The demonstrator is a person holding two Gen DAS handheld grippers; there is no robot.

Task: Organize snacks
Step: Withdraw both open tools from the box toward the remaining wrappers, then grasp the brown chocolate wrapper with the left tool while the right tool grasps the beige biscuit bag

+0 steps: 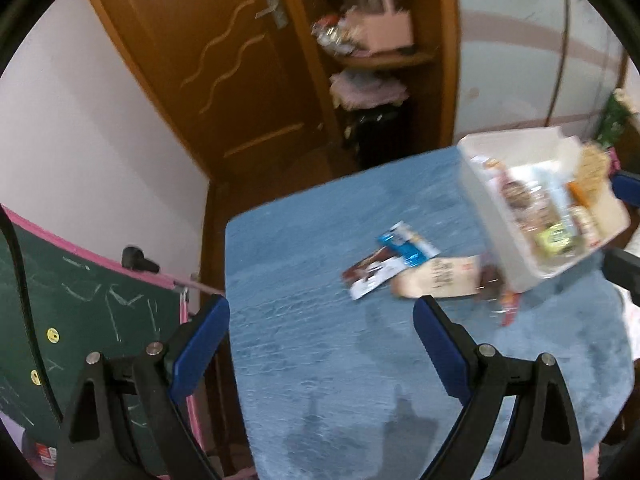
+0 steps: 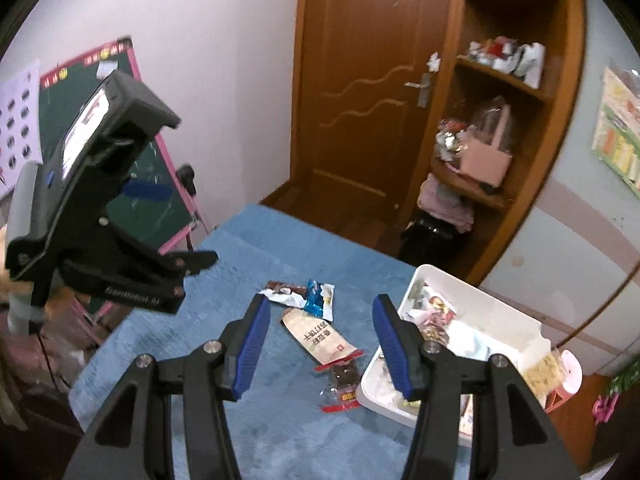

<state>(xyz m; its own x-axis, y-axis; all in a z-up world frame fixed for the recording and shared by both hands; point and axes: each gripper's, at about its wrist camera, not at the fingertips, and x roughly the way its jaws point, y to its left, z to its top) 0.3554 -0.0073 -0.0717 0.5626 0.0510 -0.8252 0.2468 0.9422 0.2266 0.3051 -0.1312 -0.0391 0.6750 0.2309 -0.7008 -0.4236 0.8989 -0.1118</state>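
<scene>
A white bin [image 1: 496, 216] [image 2: 472, 292] holding several snack packs stands on the right of a blue-covered table [image 1: 320, 340] [image 2: 240, 264]. Loose on the cloth beside it lie a blue-white pack [image 1: 406, 244] [image 2: 320, 300], a brown-white pack [image 1: 372, 276] [image 2: 284, 292], a beige pack with writing [image 1: 440, 278] [image 2: 320, 338] and a clear red-edged pack [image 2: 344, 382]. My left gripper [image 1: 320, 320] is open and empty, above the table's left part. My right gripper [image 2: 320, 340] is open and empty, above the beige pack. The left gripper's body [image 2: 92, 200] shows in the right wrist view.
A green chalkboard with a pink frame [image 1: 80, 312] [image 2: 160, 184] stands left of the table. Behind are a wooden door [image 1: 224, 60] [image 2: 360, 92] and open shelves [image 1: 380, 60] [image 2: 496, 128] with a pink box and clutter. A pink stool [image 2: 568, 376] sits right of the bin.
</scene>
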